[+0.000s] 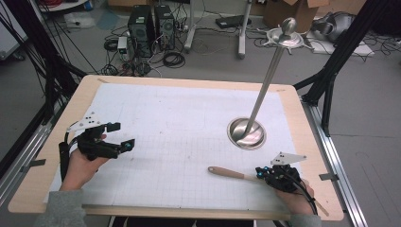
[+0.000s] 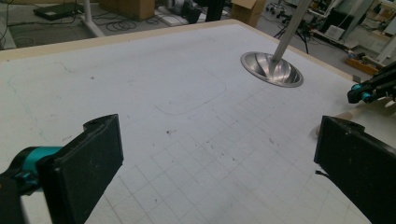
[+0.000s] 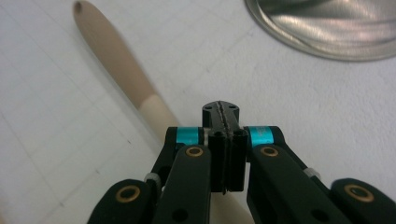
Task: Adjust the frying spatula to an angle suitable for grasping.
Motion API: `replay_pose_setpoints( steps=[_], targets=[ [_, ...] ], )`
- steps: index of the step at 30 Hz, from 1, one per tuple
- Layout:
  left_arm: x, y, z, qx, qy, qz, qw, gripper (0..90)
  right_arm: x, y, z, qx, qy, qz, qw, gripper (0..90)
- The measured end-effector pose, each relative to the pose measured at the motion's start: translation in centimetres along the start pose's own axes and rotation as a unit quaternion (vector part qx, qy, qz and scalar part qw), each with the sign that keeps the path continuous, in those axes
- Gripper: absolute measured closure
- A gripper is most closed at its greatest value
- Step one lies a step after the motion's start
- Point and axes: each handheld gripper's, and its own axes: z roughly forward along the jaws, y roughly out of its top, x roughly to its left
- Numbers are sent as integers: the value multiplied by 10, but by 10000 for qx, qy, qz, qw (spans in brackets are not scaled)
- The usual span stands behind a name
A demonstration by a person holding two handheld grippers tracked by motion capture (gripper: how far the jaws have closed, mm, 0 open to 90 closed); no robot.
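Note:
A wooden utensil handle (image 1: pixel 226 172) lies on the white grid mat (image 1: pixel 179 137) near the front right. In the right gripper view the handle (image 3: pixel 116 60) runs from the upper left down under the jaws. My right gripper (image 1: pixel 259 171) sits right over the handle's near part, and its jaws (image 3: pixel 220 109) are pressed together with nothing between them. My left gripper (image 1: pixel 122 135) rests at the front left of the mat. It is open, with its two black jaws (image 2: pixel 219 158) spread wide over bare mat.
A steel post (image 1: pixel 267 75) with a ball top leans up from its round domed base (image 1: pixel 246 133), which stands on the mat right of centre, just beyond the right gripper (image 2: pixel 357 95). Computers, cables and black frame legs stand on the floor beyond the table.

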Motion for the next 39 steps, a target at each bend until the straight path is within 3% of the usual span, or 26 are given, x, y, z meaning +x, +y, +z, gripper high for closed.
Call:
replay_pose_setpoints(
  steps=[3, 15, 28, 39],
  targets=[
    [1, -1, 0, 13, 5, -6, 10000, 18, 5, 5, -1, -220, 186, -111, 9995, 900],
    [1, -1, 0, 11, 6, -24, 10000, 18, 37, 25, 17, -252, 599, -632, 9959, 900],
    [0, -1, 0, -1, -24, 10, 10000, 18, 55, 32, 37, -162, 907, -952, 9912, 900],
    [0, 0, -3, -79, -3, 21, 10000, 18, 65, 35, 53, 144, 1025, -1166, 9878, 900]
  ],
)
